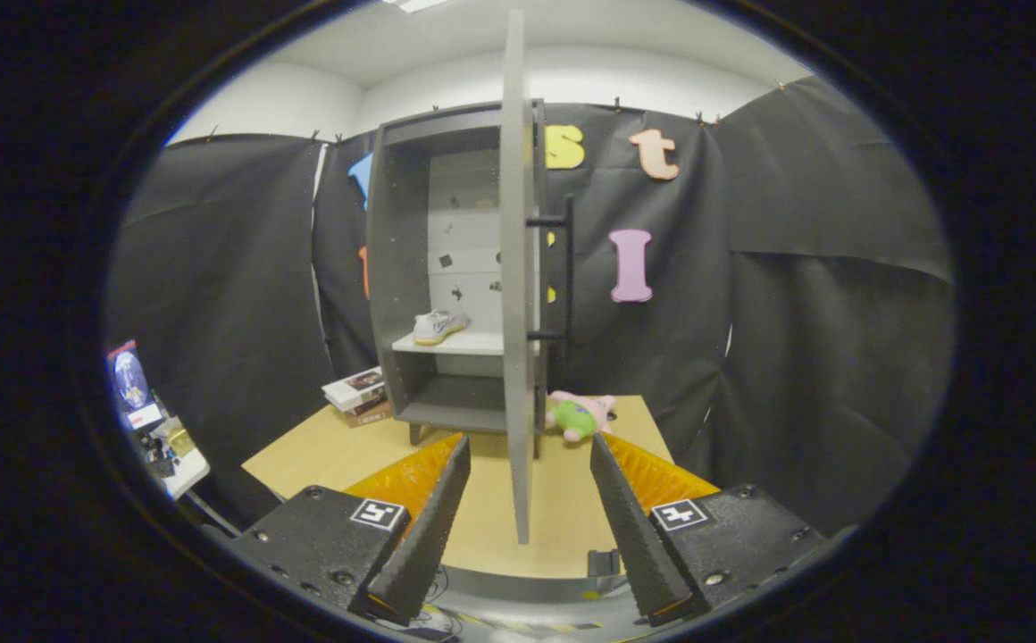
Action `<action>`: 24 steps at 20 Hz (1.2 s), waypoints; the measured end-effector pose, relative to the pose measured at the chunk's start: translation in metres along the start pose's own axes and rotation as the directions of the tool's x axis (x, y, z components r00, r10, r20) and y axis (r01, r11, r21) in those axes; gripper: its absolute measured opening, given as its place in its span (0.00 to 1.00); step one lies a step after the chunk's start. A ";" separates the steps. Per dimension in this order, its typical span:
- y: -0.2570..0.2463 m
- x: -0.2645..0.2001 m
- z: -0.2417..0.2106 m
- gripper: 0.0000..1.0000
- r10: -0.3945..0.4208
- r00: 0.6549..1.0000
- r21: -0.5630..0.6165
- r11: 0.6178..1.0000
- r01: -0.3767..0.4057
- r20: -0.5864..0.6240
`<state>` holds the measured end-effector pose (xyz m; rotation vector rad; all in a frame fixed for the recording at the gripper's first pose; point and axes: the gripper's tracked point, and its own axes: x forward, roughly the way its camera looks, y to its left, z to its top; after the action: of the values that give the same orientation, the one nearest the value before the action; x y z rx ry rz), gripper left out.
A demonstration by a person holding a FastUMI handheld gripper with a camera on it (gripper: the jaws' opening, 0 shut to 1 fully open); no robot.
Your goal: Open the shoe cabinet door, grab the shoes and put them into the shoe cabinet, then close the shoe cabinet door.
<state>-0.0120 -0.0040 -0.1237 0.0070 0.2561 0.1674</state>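
A grey shoe cabinet (397,268) stands at the far end of a wooden table (339,451). Its door (515,268) is swung wide open and faces me edge-on, with a black bar handle (564,268) on its right side. A white shoe (439,326) lies on the white middle shelf inside. My gripper (522,487) is open, its fingers spread on either side of the door's lower edge without touching it, and nothing is held between them.
A pink and green plush toy (579,415) lies on the table just right of the cabinet. A stack of books (357,395) sits left of the cabinet. A small side table (170,451) with clutter stands off to the left.
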 end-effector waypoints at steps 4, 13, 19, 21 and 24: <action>0.019 0.002 -0.021 0.86 0.049 0.997 0.017 0.999 -0.048 -0.061; 0.117 0.066 -0.131 0.86 0.173 0.956 0.044 0.985 -0.167 -0.237; 0.173 0.138 -0.204 0.86 0.190 0.911 0.086 0.982 -0.170 -0.366; 0.178 0.154 -0.222 0.86 0.161 0.904 0.087 0.987 -0.137 -0.397; 0.183 0.168 -0.248 0.86 0.134 0.883 0.087 0.991 -0.106 -0.451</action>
<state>0.0557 0.2012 -0.4013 0.0437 0.7341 0.2851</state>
